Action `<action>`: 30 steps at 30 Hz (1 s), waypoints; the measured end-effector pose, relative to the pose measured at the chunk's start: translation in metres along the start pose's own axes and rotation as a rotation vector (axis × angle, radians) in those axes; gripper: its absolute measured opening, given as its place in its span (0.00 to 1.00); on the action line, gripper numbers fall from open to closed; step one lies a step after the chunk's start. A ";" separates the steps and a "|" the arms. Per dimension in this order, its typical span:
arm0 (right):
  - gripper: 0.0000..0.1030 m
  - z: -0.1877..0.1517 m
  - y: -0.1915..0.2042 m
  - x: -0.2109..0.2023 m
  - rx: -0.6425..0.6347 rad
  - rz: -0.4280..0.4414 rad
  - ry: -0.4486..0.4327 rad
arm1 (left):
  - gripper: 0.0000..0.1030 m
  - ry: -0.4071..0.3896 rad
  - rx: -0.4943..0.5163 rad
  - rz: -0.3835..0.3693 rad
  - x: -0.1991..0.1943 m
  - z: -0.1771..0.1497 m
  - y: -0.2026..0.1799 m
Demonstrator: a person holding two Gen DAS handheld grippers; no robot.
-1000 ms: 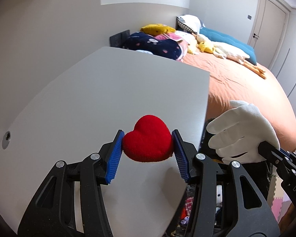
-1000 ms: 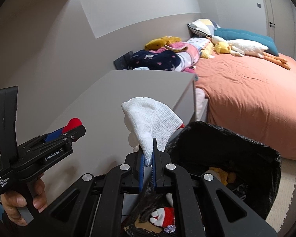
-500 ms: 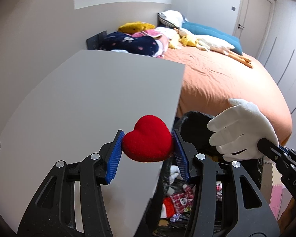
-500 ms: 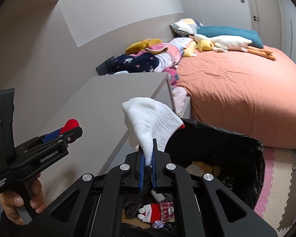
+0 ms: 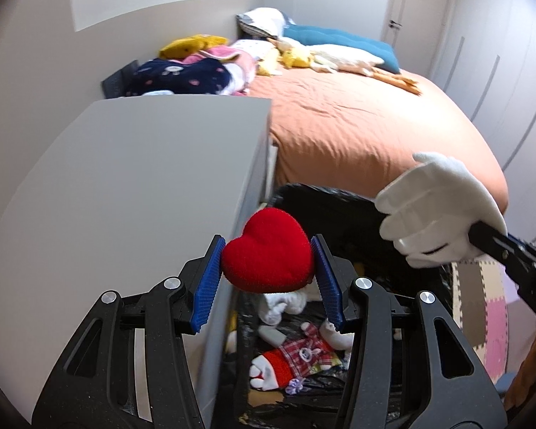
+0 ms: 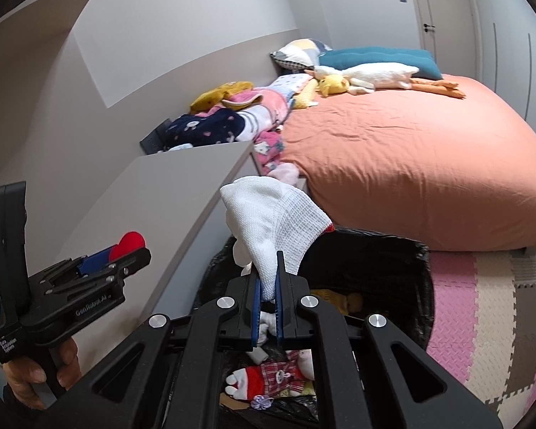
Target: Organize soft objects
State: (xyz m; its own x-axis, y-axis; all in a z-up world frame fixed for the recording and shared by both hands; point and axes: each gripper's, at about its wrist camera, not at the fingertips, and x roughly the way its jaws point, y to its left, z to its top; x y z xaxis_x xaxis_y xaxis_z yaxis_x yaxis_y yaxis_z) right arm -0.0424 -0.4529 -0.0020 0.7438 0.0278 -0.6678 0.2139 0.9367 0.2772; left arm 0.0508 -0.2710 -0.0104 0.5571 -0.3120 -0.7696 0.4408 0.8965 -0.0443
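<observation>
Both grippers swung off table (image 5: 132, 186) toward bin (image 6: 403, 268): left gripper (image 5: 268, 279) pinching heart (image 5: 268, 254), right gripper (image 6: 268, 307) clamped on glove (image 6: 271, 214); drop looks next.

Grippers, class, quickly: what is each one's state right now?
Left gripper: shut on the red plush heart.
Right gripper: shut on the white glove.

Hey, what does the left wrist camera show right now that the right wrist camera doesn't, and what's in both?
Only the left wrist view shows the red plush heart whole, squeezed between the left tongs, and the white plush glove's spread fingers.

Only the right wrist view shows the hand gripping the left tool's handle, and the right tongs shut on the glove's knit cuff.

Both show the black-lined bin with a doll in a red plaid dress, the grey tabletop and the orange bed.
</observation>
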 end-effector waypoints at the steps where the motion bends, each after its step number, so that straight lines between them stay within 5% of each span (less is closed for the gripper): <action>1: 0.07 0.000 -0.004 -0.001 0.008 -0.004 -0.002 | 0.47 0.005 0.012 -0.011 0.001 -0.001 -0.004; 11: 0.07 -0.001 -0.025 -0.017 0.047 -0.053 -0.037 | 0.48 0.047 0.130 -0.141 0.005 -0.010 -0.036; 12: 0.10 0.000 -0.026 -0.019 0.050 -0.057 -0.044 | 0.54 0.050 0.150 -0.150 0.005 -0.011 -0.039; 13: 0.14 0.000 -0.028 -0.021 0.052 -0.062 -0.046 | 0.63 0.050 0.159 -0.153 0.004 -0.013 -0.040; 14: 0.31 0.000 -0.029 -0.024 0.056 -0.068 -0.059 | 0.88 0.049 0.164 -0.152 0.003 -0.014 -0.041; 15: 0.54 0.001 -0.028 -0.025 0.056 -0.076 -0.071 | 0.94 0.047 0.170 -0.146 0.002 -0.016 -0.042; 17: 0.65 0.001 -0.028 -0.030 0.057 -0.106 -0.103 | 0.94 0.036 0.189 -0.123 0.001 -0.017 -0.042; 30: 0.68 0.001 -0.029 -0.029 0.063 -0.096 -0.099 | 0.94 0.043 0.168 -0.073 0.004 -0.023 -0.036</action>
State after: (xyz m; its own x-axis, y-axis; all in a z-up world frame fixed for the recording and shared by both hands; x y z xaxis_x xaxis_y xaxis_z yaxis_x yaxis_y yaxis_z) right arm -0.0692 -0.4810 0.0103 0.7761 -0.0984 -0.6229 0.3243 0.9094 0.2604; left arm 0.0208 -0.2977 -0.0262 0.4908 -0.3573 -0.7947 0.5923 0.8057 0.0036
